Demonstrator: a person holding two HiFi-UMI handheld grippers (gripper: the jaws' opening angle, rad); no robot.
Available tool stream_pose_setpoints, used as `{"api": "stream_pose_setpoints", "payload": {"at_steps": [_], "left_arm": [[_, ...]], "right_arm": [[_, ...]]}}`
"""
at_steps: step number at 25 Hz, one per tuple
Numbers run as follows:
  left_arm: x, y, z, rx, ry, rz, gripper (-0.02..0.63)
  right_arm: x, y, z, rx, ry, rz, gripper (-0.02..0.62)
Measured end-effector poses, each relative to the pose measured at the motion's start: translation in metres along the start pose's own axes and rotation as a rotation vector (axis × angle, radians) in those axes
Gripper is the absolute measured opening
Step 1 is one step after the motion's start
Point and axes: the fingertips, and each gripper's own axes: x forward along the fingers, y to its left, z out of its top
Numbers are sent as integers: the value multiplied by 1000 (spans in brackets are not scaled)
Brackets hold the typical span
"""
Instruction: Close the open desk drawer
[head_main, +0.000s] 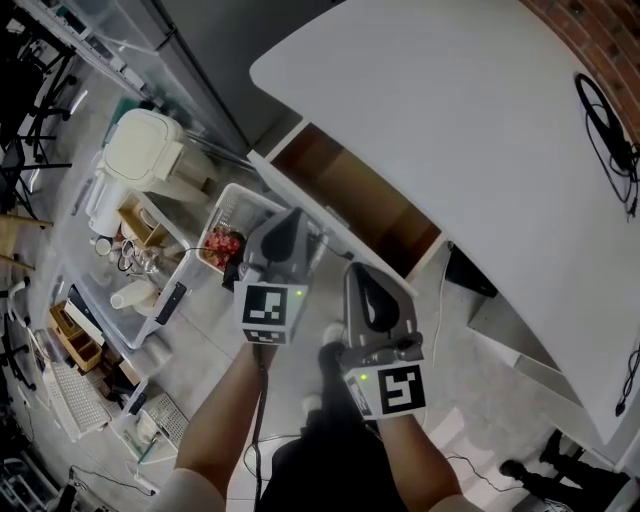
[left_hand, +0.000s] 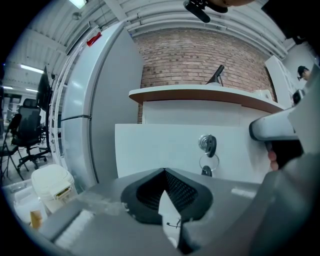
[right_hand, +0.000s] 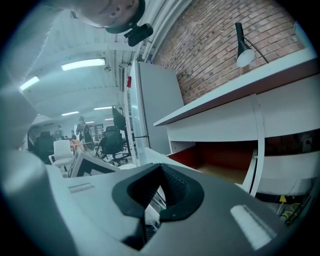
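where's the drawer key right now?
Left gripper view: the key sits in the lock on the white drawer front, right of centre and below the desk top, with a key ring hanging under it.

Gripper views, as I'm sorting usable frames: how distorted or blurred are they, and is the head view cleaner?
Left gripper view: fisheye with black corners, the desktop edge bows, the drawer front is sharp. Right gripper view: same bowing, a ceiling light glares, bluish cast. Head view: even light, the desktop bright, straighter lines.
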Motion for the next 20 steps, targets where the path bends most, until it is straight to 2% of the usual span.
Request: {"api": "stream_pose_setpoints", "payload": {"at_steps": [5, 13, 20], "left_arm": [[8, -5, 3, 0, 0, -18, 18], [26, -11, 11, -59, 9, -15, 18], [46, -15, 19, -58, -3, -29, 18]], "right_arm": [[3, -12, 4, 40, 0, -30, 6], [12, -34, 8, 38, 9, -49, 6], [23, -52, 18, 9, -41, -71, 6]]}}
